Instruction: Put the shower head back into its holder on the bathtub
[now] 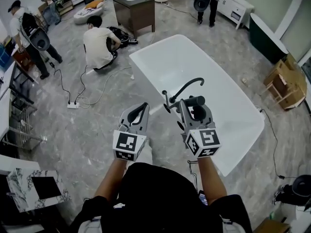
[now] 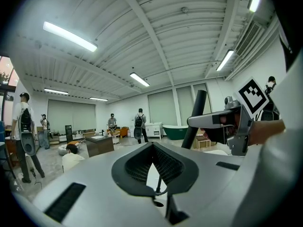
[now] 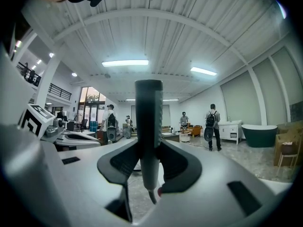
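The right gripper (image 1: 192,106) is gripping the shower head (image 3: 148,122) by its handle, its jaws standing partly apart with a pad pressing on each side; the handle is a smooth dark grey cylinder, rising upright between the ribbed black pads, with a thin hose trailing from its lower end; the left gripper (image 1: 142,108) is holding nothing, its fingertips meeting at a point.

The shower head is hanging over the near long rim of the bathtub (image 1: 146,67), just beside the black faucet (image 1: 187,89) with its slim curved spout; the left gripper is hovering outside that rim, above the floor (image 1: 63,130); the tub's glossy white edge is running diagonally away from both grippers, rounded at its corners, its basin lying open on the far side of the faucet.

The floor is showing grey, marble-veined tile, wide and bare to the left; a white power strip (image 1: 73,104) with looping cables is lying well apart from the tub; a crouching person (image 1: 99,45) is working near a dark cabinet (image 1: 135,11); a wooden frame (image 1: 284,84) is standing off to the right.
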